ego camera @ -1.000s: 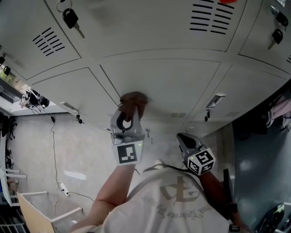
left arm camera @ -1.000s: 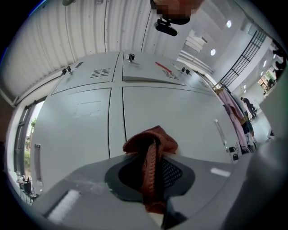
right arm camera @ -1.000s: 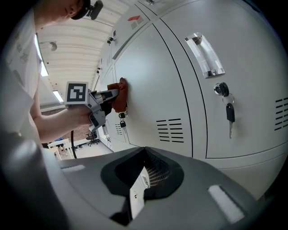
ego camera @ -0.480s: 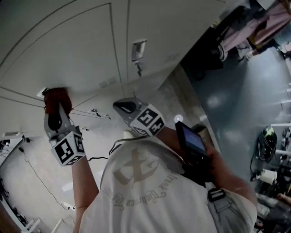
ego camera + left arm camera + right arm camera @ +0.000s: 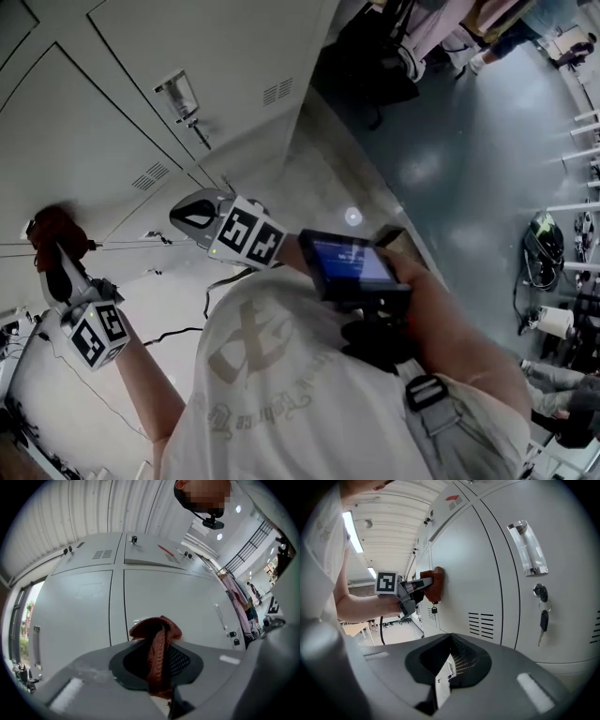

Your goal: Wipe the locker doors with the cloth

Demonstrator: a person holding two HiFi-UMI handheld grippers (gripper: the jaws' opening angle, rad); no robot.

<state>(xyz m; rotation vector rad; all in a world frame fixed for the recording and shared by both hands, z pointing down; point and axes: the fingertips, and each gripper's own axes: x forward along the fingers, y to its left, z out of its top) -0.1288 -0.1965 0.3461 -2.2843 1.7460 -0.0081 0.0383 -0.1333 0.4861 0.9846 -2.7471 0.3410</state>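
A reddish-brown cloth [image 5: 52, 230] is pressed flat against a grey locker door [image 5: 112, 122] at the far left of the head view. My left gripper [image 5: 58, 272] is shut on it. In the left gripper view the cloth [image 5: 157, 634] bunches out past the left gripper [image 5: 157, 667] onto the door [image 5: 164, 592]. The right gripper view shows the cloth [image 5: 433, 584] and the left gripper [image 5: 412, 590] from the side, touching the door [image 5: 464, 573]. My right gripper [image 5: 202, 214] hangs shut and empty, low beside the lockers, and appears in its own view as the right gripper [image 5: 449, 667].
Close to the right gripper, the nearest door has a chrome handle [image 5: 528, 548], a lock with hanging keys [image 5: 541, 616] and vent slots [image 5: 480, 623]. A small padlock [image 5: 434, 609] hangs under the cloth. A screen device [image 5: 352, 262] sits on the right forearm. People stand at upper right [image 5: 450, 28].
The head view has swung to the right, so the lockers and the left gripper now sit at its left edge. The cloth stays pressed on the door. The right gripper is still shut.
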